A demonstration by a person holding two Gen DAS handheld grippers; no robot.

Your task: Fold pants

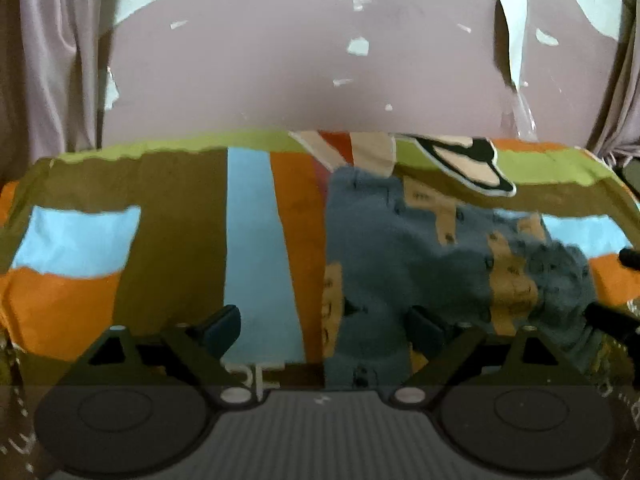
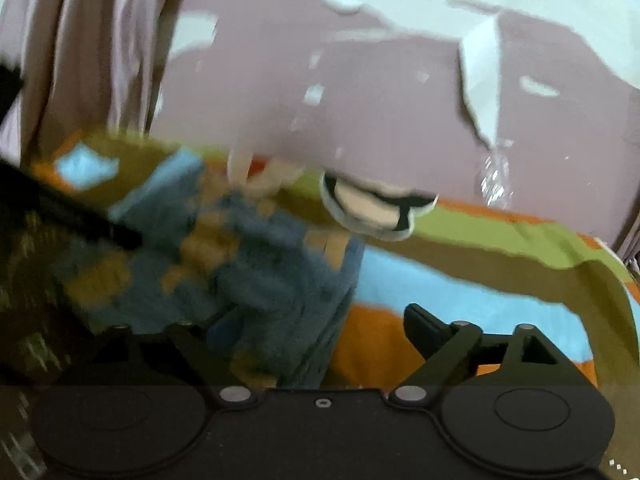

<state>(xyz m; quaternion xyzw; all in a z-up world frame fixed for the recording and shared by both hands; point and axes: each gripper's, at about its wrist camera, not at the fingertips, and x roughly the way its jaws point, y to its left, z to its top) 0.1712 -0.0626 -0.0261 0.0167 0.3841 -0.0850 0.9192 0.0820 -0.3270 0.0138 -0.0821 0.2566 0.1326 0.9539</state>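
Blue pants (image 1: 400, 248) with tan patches lie crumpled on a bedspread (image 1: 168, 216) of olive, orange and light blue blocks. My left gripper (image 1: 323, 330) is open low over the pants' left edge; its right finger (image 1: 425, 330) sits over the cloth and its left finger (image 1: 222, 330) over the bedspread. In the right wrist view the pants (image 2: 248, 280) lie bunched at the left. My right gripper (image 2: 320, 334) is open, its left finger over the pants and its right finger (image 2: 424, 330) over orange bedspread. Neither pair of pads presses on the cloth.
A cream and black shape (image 1: 468, 162) lies at the bed's far edge behind the pants. Beyond it is a mauve wall (image 1: 280, 72) with peeling paint, and curtains (image 1: 52, 60) hang at both sides. Dark parts of the other gripper (image 1: 616, 316) show at the right edge.
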